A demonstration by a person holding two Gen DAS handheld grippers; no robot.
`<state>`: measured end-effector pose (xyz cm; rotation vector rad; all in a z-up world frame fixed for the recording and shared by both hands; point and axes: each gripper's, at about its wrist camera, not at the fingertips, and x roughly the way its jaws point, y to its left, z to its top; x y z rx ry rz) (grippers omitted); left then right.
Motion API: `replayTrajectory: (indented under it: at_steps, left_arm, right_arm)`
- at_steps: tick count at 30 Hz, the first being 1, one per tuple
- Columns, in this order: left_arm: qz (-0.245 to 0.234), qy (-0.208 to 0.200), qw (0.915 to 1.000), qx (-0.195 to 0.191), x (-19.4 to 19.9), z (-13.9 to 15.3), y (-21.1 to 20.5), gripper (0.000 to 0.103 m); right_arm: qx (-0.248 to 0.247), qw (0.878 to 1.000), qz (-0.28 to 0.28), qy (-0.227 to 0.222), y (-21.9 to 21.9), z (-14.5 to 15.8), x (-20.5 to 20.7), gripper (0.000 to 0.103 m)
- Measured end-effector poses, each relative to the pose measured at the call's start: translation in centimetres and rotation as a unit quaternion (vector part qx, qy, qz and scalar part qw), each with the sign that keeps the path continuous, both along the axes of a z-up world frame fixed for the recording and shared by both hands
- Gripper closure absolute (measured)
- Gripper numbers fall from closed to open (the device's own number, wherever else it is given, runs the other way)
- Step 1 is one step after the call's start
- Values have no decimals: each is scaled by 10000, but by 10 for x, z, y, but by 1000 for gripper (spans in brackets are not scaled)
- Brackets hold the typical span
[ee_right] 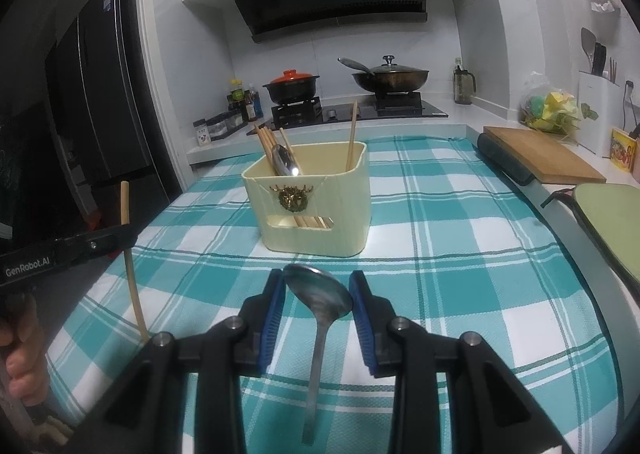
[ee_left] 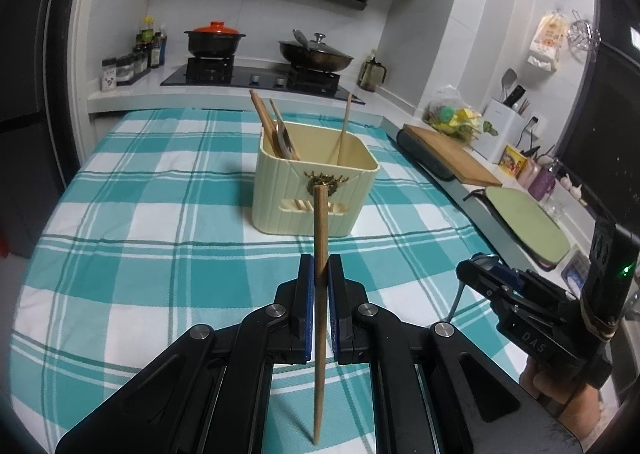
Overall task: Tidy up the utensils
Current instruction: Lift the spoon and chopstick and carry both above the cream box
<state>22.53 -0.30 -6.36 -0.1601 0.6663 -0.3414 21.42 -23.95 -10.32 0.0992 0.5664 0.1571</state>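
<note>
Holder ahead of both your grippers
Your left gripper clamps 1 chopstick; your right gripper grips a spoon by its bowl; the holder stands just beyond.

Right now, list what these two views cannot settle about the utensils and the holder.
- Left wrist view: spoon held by the right tool is mostly hidden behind the tool's body.
- Both views: chopsticks' lower parts hidden by the cream holder wall.
- Right wrist view: chopstick bottom end is cut off by the tool's arm.

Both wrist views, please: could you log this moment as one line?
left gripper: shut on chopstick | right gripper: shut on spoon | holder: ahead
</note>
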Motion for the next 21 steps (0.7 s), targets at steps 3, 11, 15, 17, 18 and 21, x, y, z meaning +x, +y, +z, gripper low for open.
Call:
replayTrajectory:
  at_steps: [3, 11, 15, 17, 18, 21]
  left_arm:
    - [10, -2, 10000, -20, -1, -1, 0, 98]
    - [-16, -46, 10000, -49, -3, 3, 1, 98]
    - [-53, -69, 9999, -74, 0, 9, 3, 98]
    - [-67, -72, 9999, -117, 2, 13, 4, 98]
    - [-71, -74, 9998, -140, 4, 15, 4, 98]
    - [-60, -110, 9998, -166, 10, 20, 5, 98]
  right_arm:
    - [-103, 9999, -9, 27, -1, 1, -2, 70]
    - [-192, 9997, -95, 118, -4, 8, -4, 71]
    - [-197, 9997, -108, 50, -8, 16, -3, 71]
    - [-184, 9998, -92, 12, -9, 21, -3, 73]
    - [-198, 9998, -83, -15, -9, 25, -2, 79]
    - [-283, 9996, -42, -67, -8, 33, 1, 87]
